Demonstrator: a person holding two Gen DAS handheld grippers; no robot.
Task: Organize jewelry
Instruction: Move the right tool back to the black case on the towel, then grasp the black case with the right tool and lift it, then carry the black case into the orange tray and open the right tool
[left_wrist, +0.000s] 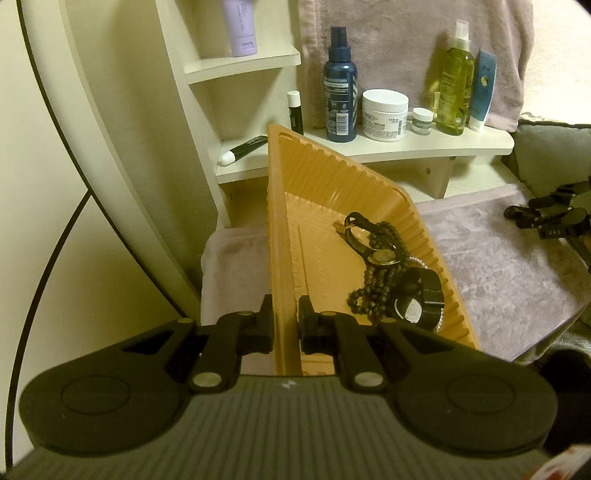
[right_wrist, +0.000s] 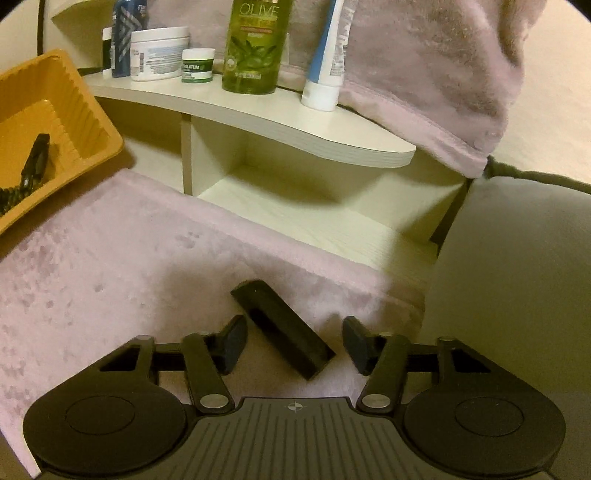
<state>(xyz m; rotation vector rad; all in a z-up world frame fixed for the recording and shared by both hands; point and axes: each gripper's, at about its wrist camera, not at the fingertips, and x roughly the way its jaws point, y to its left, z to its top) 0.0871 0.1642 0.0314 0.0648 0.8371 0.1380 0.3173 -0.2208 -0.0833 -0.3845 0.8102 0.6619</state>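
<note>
Left wrist view: we record the left tool (left_wrist: 285, 325) pinching the near wall of an orange ribbed tray (left_wrist: 280, 229), one finger outside the wall and one inside. The tray sits tilted over a pale pink plush cloth (left_wrist: 498, 266) that covers the surface below. Inside the tray, gathered toward its right side, we note a dark beaded bracelet (left_wrist: 373, 295), a strapped watch (left_wrist: 382, 255) and a broad black band (left_wrist: 424, 299), all touching one another.

Behind the tray stands a cream shelf unit (left_wrist: 406, 146). On its middle shelf we see a dark blue spray bottle (left_wrist: 340, 88), a white cream jar (left_wrist: 385, 114), a small green-labelled jar (left_wrist: 422, 122), a green olive-oil bottle (left_wrist: 455, 77) and a blue-and-white tube (left_wrist: 482, 92). A pink towel (left_wrist: 388, 37) hangs behind them. A lilac tube (left_wrist: 242, 26) stands on the upper shelf.

Right wrist view: we find the right tool (right_wrist: 294, 345) spread wide, low over the pink cloth, its fingers holding nothing. A black oblong block (right_wrist: 282, 334) lies on the cloth between the fingers, set at an angle and apart from both. The tray appears at upper left, well apart from this tool. A grey cushion-like surface (right_wrist: 517, 277) borders the cloth on the right.
</note>
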